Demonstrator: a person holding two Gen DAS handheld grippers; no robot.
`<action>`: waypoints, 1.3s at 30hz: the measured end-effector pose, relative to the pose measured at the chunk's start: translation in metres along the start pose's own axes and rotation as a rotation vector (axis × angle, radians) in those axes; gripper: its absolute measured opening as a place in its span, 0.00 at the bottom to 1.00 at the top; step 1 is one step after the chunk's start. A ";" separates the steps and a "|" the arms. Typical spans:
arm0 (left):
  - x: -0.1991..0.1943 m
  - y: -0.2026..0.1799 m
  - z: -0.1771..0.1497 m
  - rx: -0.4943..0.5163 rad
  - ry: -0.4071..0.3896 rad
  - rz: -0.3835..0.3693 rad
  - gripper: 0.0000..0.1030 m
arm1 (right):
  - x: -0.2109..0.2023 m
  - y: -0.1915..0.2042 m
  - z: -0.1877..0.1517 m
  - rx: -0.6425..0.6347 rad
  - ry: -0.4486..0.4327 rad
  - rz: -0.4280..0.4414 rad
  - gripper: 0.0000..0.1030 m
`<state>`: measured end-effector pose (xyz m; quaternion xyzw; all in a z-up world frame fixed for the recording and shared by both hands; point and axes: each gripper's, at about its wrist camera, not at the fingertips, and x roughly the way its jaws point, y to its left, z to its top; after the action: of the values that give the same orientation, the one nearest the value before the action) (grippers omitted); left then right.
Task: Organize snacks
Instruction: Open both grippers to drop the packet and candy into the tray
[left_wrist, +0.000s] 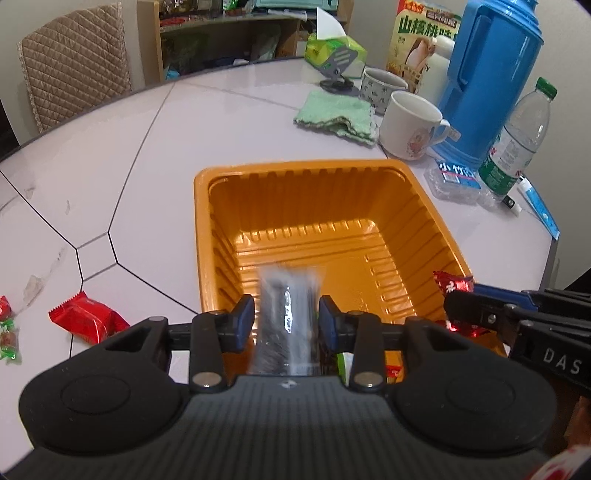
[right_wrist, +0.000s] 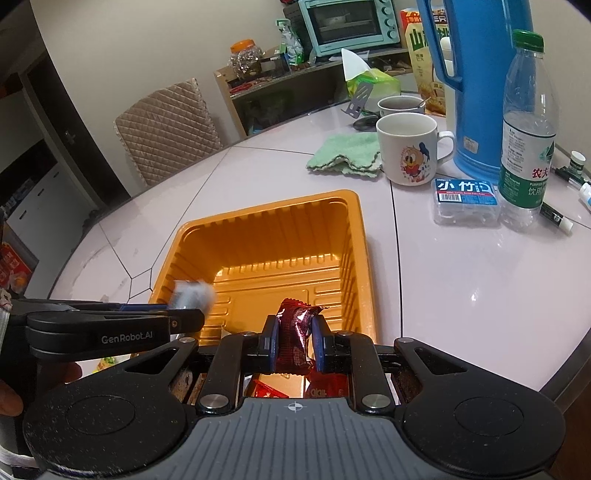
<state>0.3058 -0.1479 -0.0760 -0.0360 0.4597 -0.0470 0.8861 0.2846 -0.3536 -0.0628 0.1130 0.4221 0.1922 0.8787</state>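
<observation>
An orange plastic tray (left_wrist: 201, 221) stands on the white table, its floor bare at the far end. My left gripper (left_wrist: 286, 314) hangs over the tray's near edge, shut on a silvery wrapped snack bar (left_wrist: 288, 332) that looks blurred. In the right wrist view that gripper (right_wrist: 184, 314) comes in from the left with the silvery snack (right_wrist: 192, 295) at its tip. My right gripper (right_wrist: 295, 328) is shut on a dark red wrapped candy (right_wrist: 295, 332) above the near part of the tray (right_wrist: 354, 229). Red packets (right_wrist: 266, 389) lie in the tray below it.
Left of the tray lie a red packet (left_wrist: 86, 321) and small green candies (left_wrist: 9, 339). Behind and to the right stand a green cloth (left_wrist: 332, 114), two mugs (left_wrist: 410, 125), a blue thermos jug (left_wrist: 487, 81), a water bottle (left_wrist: 517, 140) and a clear box (right_wrist: 465, 199). A quilted chair (left_wrist: 74, 62) is beyond the table.
</observation>
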 end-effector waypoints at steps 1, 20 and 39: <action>-0.001 0.000 0.001 0.000 -0.002 -0.002 0.33 | 0.000 0.000 0.000 0.000 0.000 0.000 0.19; -0.020 0.005 -0.004 0.017 -0.009 -0.068 0.33 | 0.014 0.007 -0.002 0.001 0.027 0.010 0.19; -0.046 0.015 -0.021 0.013 -0.005 -0.115 0.34 | -0.010 0.010 -0.003 0.022 -0.022 -0.003 0.51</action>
<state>0.2633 -0.1281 -0.0526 -0.0565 0.4545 -0.1008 0.8832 0.2740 -0.3488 -0.0545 0.1244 0.4147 0.1850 0.8822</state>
